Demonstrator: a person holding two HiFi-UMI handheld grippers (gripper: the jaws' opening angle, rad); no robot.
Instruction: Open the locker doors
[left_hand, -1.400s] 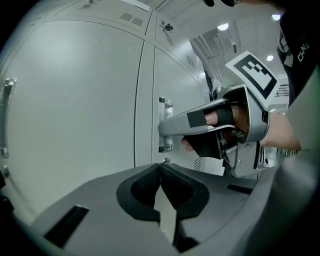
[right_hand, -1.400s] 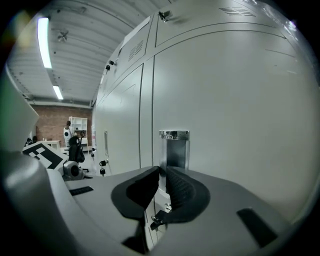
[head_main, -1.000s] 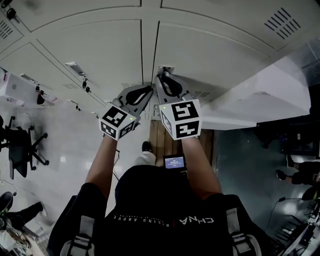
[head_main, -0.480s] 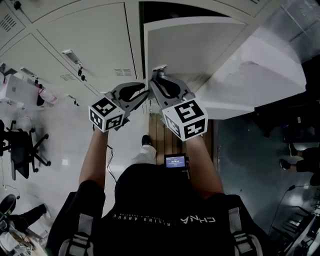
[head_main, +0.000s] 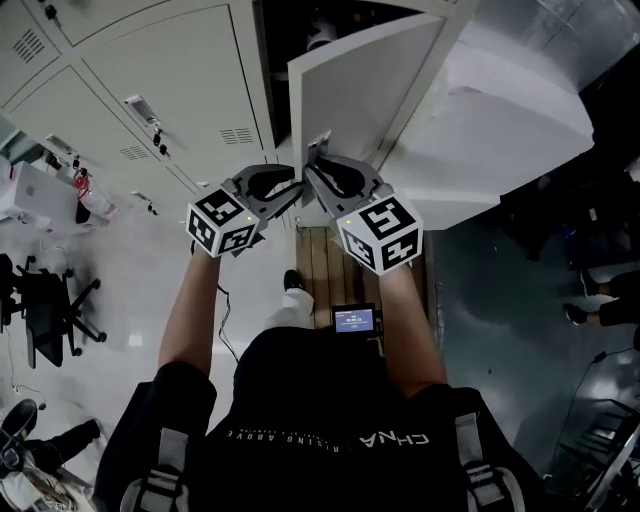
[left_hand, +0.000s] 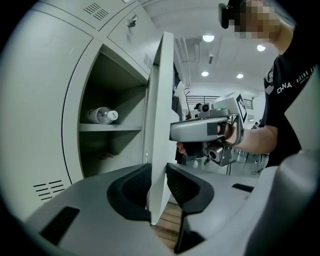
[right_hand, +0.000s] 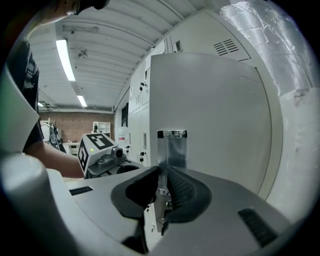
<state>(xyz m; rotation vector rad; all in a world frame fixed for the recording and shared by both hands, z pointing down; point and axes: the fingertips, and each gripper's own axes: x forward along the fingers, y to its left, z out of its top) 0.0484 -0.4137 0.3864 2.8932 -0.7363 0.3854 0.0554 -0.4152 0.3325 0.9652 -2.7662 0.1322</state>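
Door: the door (head_main: 362, 88) stands swung out from the lockers (head_main: 150, 70). Its free edge points at the person and the dark opening lies to its left.
Door, left gripper view: the door (left_hand: 162, 115) is seen edge-on, with the open compartment on its left.
Left gripper: the left gripper (head_main: 288, 188) is at the door's lower free corner, just left of the right gripper.
Left gripper state: in its own view the left gripper (left_hand: 158, 192) has its jaws drawn in to a narrow gap. The door's edge stands in that gap, and the pads look to press both faces.
Right gripper: the right gripper (head_main: 316, 165) is on the door's front face near the free edge. Its marker cube (head_main: 380, 233) is turned towards the head.
Right gripper state: in its own view the right gripper (right_hand: 161, 189) has its jaws closed on the lower end of the handle (right_hand: 172, 146), a shiny metal tab on the door (right_hand: 215, 110).
Grippers together: they sit side by side with their tips close, on opposite sides of the door's edge.
Inside locker: a shelf (left_hand: 111, 127) crosses the compartment, and a bottle (left_hand: 100, 115) lies on its side on it.
Below door: slatted boards (head_main: 315, 270) are on the floor by the lockers' foot.
Left of scene: a chair (head_main: 40, 300) stands well apart from the lockers.
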